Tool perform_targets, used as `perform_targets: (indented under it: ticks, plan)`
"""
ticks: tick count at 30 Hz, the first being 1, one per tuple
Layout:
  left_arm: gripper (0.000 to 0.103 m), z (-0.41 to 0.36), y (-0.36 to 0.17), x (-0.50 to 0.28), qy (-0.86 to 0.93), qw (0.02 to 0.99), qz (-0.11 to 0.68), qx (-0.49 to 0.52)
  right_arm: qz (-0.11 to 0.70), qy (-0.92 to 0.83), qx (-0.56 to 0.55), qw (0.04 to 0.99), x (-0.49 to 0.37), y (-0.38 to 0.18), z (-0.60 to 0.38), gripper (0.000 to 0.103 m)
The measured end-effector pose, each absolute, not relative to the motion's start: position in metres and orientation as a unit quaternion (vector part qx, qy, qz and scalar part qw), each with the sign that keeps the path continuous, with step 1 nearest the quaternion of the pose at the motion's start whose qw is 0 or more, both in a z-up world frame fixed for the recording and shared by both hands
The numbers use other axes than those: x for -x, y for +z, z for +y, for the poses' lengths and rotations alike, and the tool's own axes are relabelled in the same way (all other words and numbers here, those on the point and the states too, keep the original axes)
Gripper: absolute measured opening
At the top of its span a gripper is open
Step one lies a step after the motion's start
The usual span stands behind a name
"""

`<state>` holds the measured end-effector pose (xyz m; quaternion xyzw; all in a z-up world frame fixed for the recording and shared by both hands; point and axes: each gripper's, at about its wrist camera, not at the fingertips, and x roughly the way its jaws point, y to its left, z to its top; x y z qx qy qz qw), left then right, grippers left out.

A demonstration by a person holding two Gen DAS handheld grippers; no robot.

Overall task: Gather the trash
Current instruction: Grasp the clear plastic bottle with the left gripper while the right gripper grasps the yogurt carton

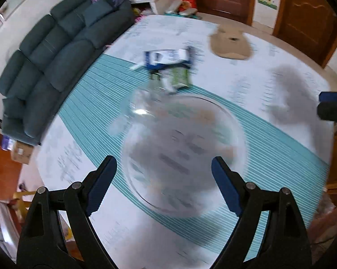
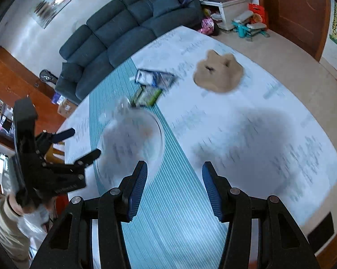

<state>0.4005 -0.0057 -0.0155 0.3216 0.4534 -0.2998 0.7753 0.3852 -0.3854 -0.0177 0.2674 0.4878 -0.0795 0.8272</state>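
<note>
Trash lies in a heap on the teal-striped tablecloth (image 1: 280, 148): a blue-and-white wrapper (image 1: 168, 57), a green wrapper (image 1: 179, 78) and a piece of clear plastic (image 1: 143, 99). A brown crumpled paper (image 1: 231, 44) lies farther back. Just in front of the heap stands a wide clear glass bowl (image 1: 213, 103). My left gripper (image 1: 162, 159) hangs above the bowl, open wide with nothing between its fingers. My right gripper (image 2: 175, 164) is open over the cloth, right of the bowl (image 2: 160, 130), also holding nothing. The right wrist view shows the left gripper (image 2: 85, 141) at the left. Everything is motion-blurred.
A dark blue-grey sofa (image 1: 56, 56) runs along the table's far left side. Wooden doors (image 1: 307, 18) stand at the back right and a wooden cabinet (image 2: 13, 83) at the left. A sleeve (image 2: 4, 219) and a white plastic bag (image 2: 31, 224) show at the lower left.
</note>
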Motion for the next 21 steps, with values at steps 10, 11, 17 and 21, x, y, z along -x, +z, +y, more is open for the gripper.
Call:
perform_targets:
  ticks: [10,11,17,21]
  plan:
    - [0.084,-0.024,-0.064,-0.462,-0.278,0.775,0.424,-0.376,0.484,-0.084,-0.256,0.833,-0.468,-0.045,-0.393,0.052]
    - [0.084,-0.027,-0.069,-0.465,-0.279,0.773,0.421,-0.384,0.484,-0.086,-0.255,0.832,-0.471,-0.046,-0.394,0.052]
    - [0.084,-0.041,-0.09,-0.482,-0.278,0.774,0.401,-0.404,0.487,-0.081,-0.238,0.836,-0.497,-0.055,-0.397,0.052]
    - [0.084,-0.05,-0.094,-0.493,-0.288,0.774,0.398,-0.401,0.487,-0.072,-0.212,0.844,-0.52,-0.058,-0.397,0.052]
